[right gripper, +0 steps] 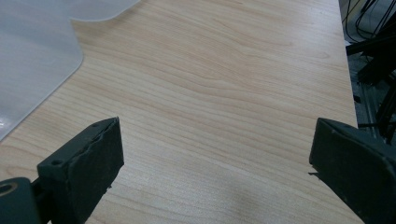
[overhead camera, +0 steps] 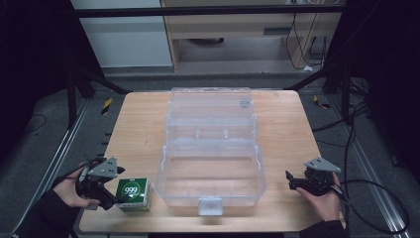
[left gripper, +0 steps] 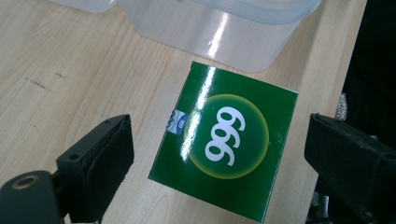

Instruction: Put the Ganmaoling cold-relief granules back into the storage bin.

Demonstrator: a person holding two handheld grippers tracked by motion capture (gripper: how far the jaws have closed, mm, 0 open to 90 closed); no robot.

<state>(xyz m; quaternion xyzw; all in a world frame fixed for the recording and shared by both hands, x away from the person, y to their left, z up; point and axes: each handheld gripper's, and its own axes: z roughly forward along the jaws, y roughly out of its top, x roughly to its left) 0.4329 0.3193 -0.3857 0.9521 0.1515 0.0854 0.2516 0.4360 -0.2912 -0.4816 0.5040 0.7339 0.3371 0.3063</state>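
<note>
While my left hand-held gripper (left gripper: 217,154) straddles the glossy green square cardboard box (left gripper: 224,142) wide-spread, untouching, my right hand-held gripper (right gripper: 212,158) gapes over grained wooden tabletop (right gripper: 224,84) beside the clear plastic case (overhead camera: 210,168).

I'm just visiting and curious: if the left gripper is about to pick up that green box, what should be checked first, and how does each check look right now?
1. Left gripper open wide enough for the green box: ok.
2. Box sits between the jaws: ok, one on each side, neither touching it.
3. Box free of the clear plastic case: ok, small gap in the left gripper view.
4. Case lid open, bin empty: ok.
5. Right gripper out of the way: ok, open, over bare table.
6. Box weight or contents: cannot tell.
</note>
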